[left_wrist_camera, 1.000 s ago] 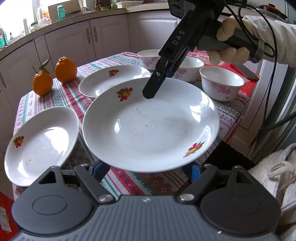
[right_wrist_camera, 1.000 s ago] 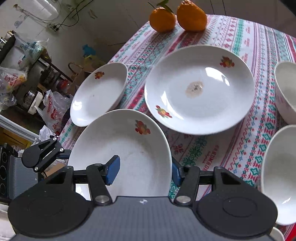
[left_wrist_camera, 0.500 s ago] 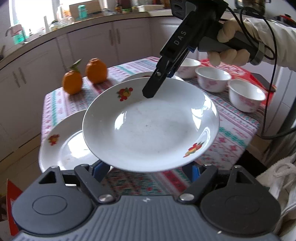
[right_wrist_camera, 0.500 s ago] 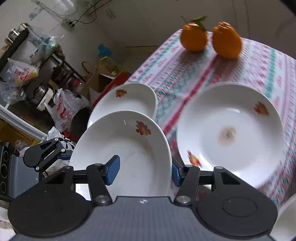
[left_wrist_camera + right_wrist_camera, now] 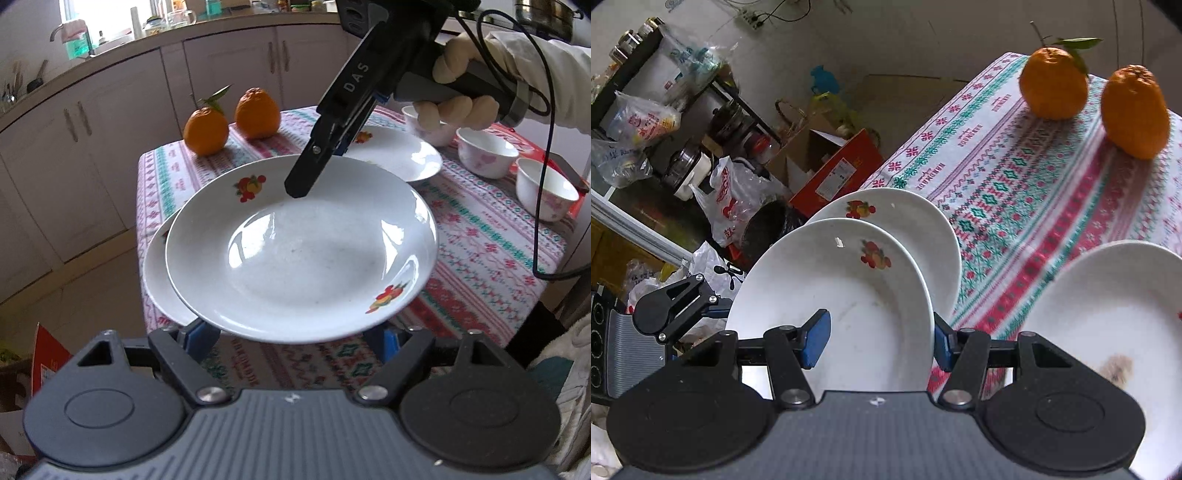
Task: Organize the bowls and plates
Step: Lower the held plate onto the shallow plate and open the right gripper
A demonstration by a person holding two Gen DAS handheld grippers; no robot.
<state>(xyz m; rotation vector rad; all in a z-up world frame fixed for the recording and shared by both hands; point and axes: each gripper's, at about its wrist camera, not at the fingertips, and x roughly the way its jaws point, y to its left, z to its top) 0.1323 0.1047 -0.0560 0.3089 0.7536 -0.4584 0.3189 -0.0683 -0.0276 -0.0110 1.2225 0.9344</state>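
Note:
A white plate with fruit decals [image 5: 303,251] hangs above the table, carried between both grippers. My right gripper [image 5: 306,177] is shut on its far rim, one black finger on top and a blue pad below; in the right wrist view the same gripper [image 5: 879,343] straddles the plate [image 5: 849,314]. My left gripper [image 5: 293,338] stands spread under the near rim, its tips hidden by the plate. Directly below, a second matching plate [image 5: 159,269] lies at the table's corner [image 5: 916,221]. A third plate [image 5: 1108,314] bears a brown stain.
Two oranges [image 5: 207,129] [image 5: 258,114] sit at the far corner of the patterned tablecloth [image 5: 480,240]. Three small white bowls [image 5: 487,155] [image 5: 546,192] [image 5: 424,122] stand at the right, beside a phone [image 5: 569,173]. Bags and boxes [image 5: 831,166] clutter the floor past the table's edge.
Both grippers have carried the plate sideways across the table. It has gone from beside the corner plate to over it. Neither grip has altered.

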